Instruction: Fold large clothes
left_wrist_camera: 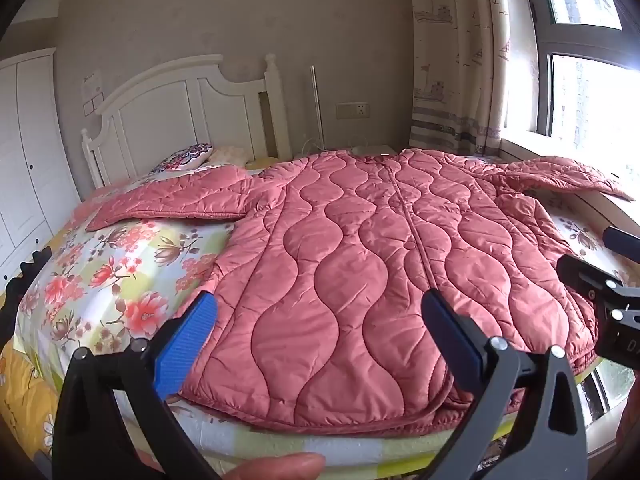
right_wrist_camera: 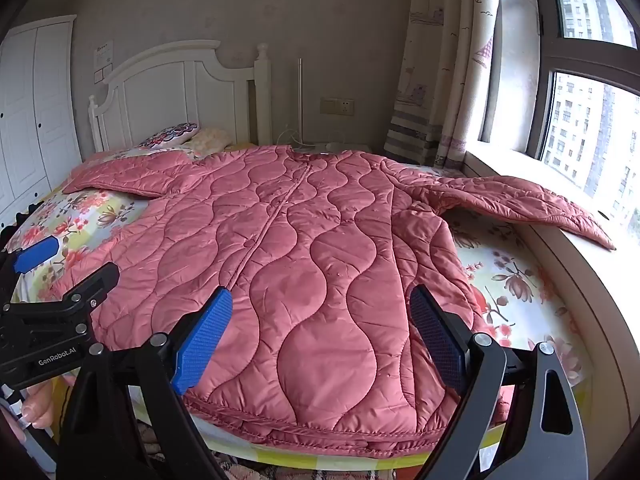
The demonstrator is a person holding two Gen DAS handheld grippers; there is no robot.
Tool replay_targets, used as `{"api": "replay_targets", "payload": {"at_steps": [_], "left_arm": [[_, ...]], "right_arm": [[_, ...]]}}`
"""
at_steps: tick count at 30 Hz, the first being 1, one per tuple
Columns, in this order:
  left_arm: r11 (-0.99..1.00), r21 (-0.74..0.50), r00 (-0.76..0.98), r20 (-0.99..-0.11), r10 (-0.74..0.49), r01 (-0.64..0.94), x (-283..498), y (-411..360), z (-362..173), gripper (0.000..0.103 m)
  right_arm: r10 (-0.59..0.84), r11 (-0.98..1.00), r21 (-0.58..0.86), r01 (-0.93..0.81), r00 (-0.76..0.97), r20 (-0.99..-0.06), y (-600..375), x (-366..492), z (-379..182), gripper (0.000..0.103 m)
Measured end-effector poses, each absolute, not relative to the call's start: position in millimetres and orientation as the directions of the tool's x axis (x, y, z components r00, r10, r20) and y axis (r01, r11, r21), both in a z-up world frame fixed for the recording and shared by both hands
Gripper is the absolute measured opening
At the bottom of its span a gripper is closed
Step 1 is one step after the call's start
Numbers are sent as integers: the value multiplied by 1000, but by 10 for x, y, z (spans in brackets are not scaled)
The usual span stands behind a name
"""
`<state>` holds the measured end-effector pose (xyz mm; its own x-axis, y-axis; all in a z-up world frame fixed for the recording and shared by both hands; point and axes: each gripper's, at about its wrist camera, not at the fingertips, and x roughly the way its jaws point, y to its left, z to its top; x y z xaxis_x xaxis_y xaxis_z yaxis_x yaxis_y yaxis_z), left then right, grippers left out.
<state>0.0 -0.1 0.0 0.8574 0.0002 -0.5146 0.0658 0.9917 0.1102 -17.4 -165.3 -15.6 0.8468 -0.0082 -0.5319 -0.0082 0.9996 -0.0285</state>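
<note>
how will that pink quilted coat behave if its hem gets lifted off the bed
The pink quilted coat will probably flop and drape: its sleeve already sags across the windowsill. The puffy padding suggests it is light for its bulk. The smooth shell may slip in a shallow pinch.

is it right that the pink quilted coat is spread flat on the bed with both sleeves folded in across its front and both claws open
Not quite. The pink quilted coat lies on the bed, but its sleeves are spread outward, one reaching the windowsill, as the right wrist view shows. The left claw and right claw are open.
</note>
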Motion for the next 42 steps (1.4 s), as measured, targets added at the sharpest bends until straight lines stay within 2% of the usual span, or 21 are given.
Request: {"api": "replay_targets", "payload": {"at_steps": [42], "left_arm": [[993,95,832,-555,-8,72,30,50,-119,101]], "right_arm": [[-10,999,-36,-11,843,-538,-1637,-151,-218,87]]}}
